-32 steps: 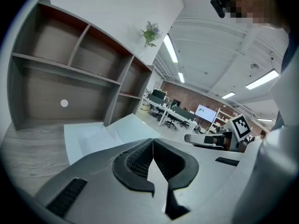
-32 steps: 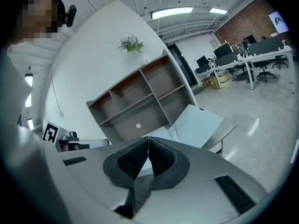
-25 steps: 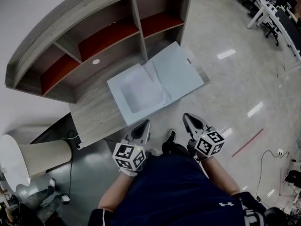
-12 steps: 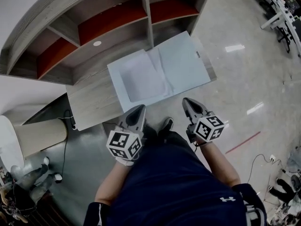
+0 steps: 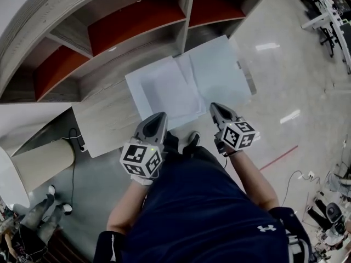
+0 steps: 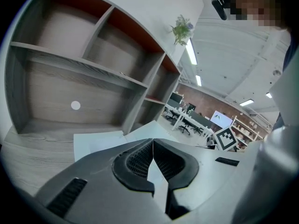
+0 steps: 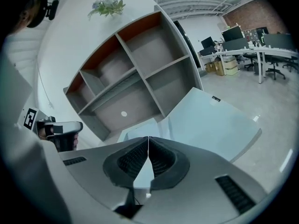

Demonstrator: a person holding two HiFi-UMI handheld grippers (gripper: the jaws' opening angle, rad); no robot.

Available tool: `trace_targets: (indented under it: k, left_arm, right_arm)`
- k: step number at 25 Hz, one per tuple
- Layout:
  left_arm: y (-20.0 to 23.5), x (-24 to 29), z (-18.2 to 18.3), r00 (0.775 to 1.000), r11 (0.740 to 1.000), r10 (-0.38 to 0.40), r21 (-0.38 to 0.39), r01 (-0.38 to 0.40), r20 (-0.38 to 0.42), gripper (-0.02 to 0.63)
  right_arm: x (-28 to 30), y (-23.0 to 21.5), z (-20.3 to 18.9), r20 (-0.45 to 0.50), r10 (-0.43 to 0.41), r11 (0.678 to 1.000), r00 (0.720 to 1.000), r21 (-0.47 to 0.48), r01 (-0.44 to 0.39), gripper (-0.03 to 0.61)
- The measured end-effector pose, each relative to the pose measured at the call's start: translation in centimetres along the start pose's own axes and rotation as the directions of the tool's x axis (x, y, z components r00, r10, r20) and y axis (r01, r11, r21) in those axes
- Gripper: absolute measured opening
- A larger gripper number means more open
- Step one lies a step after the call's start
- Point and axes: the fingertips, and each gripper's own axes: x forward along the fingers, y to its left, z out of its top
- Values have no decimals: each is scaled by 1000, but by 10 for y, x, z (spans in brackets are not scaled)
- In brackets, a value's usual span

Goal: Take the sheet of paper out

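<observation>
The shelves (image 5: 68, 34) are grey wood-grain with red back panels (image 5: 131, 18) along the frame's top. The centre folder (image 5: 219, 73) is pale blue, its sheet of paper (image 5: 170, 92) white. Marker cubes (image 5: 239, 135) bear black-and-white squares.

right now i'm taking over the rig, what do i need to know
Left gripper: shut, empty, at the near edge of the folder.
Right gripper: shut, empty, also at the folder's near edge.
The folder lies open on the desk in front of the shelves. The sheet of paper lies flat on the folder's left half.
Done: folder is open and the sheet is exposed.
Left: open a gripper, grip the sheet and lift it out. Neither gripper has taken hold of it yet.
</observation>
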Motion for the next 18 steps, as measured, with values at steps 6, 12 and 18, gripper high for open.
trace_targets:
  k: [6,12,18]
  left_arm:
    - [28,10,7,1000,999,-18,30,19,-21,15]
    - [51,17,3,997,997,-53,49,56,-58,15]
    - [55,24,-8,990,993,-83,71,91,-112,15]
  right_arm:
    - [52,-15,-2,-79,-54,999,995,0,54,15]
    - [103,-25,-3,-185,-66,996,980,-77,52,150]
    - [142,-48,-16,-273,-98,991,957,-114,69,206]
